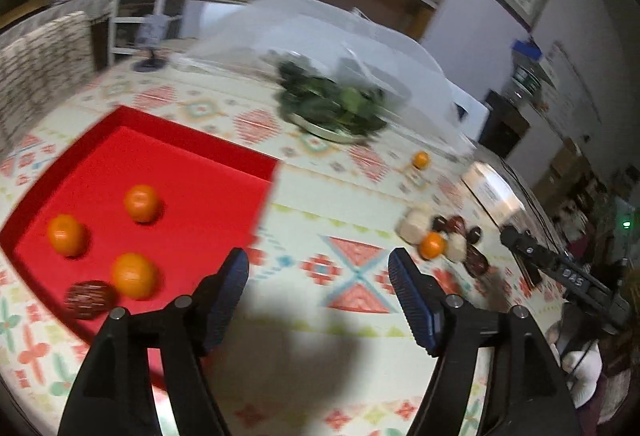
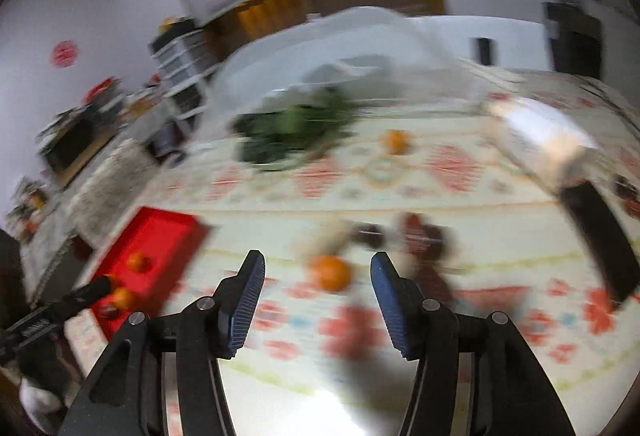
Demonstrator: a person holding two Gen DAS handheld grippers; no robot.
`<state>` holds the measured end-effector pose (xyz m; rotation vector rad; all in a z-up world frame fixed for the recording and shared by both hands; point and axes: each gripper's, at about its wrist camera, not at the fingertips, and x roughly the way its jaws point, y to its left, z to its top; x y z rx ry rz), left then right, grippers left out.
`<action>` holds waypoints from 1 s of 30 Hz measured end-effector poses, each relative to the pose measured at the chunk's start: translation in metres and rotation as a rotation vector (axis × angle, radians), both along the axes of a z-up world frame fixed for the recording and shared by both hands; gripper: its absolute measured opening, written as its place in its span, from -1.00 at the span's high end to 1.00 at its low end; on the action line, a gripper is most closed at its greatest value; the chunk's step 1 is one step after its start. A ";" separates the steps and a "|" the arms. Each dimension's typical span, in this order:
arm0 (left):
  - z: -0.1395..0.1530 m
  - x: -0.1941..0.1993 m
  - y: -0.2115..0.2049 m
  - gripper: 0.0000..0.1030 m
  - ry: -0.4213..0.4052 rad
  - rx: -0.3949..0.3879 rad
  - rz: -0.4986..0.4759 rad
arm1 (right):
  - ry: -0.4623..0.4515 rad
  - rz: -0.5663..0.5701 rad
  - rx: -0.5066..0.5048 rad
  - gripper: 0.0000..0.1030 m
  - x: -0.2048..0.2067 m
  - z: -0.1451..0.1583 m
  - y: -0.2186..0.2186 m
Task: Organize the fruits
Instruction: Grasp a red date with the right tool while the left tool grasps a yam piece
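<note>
Three oranges (image 1: 140,202) plus one dark brown fruit (image 1: 89,299) sit in red tray (image 1: 192,140). Left gripper (image 1: 318,270) spread, empty, over patterned cloth (image 1: 360,348). Right gripper (image 2: 318,276) spread, nothing pinched, loose orange (image 2: 330,272) on cloth between its fingers, beside blurred mixed pile (image 2: 416,232).
</note>
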<state>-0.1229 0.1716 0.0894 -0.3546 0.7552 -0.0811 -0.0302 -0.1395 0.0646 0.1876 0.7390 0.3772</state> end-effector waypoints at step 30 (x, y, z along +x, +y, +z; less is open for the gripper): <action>-0.049 0.127 -0.107 -0.39 0.124 0.006 -0.135 | 0.131 0.033 -0.048 0.16 0.053 -0.068 -0.040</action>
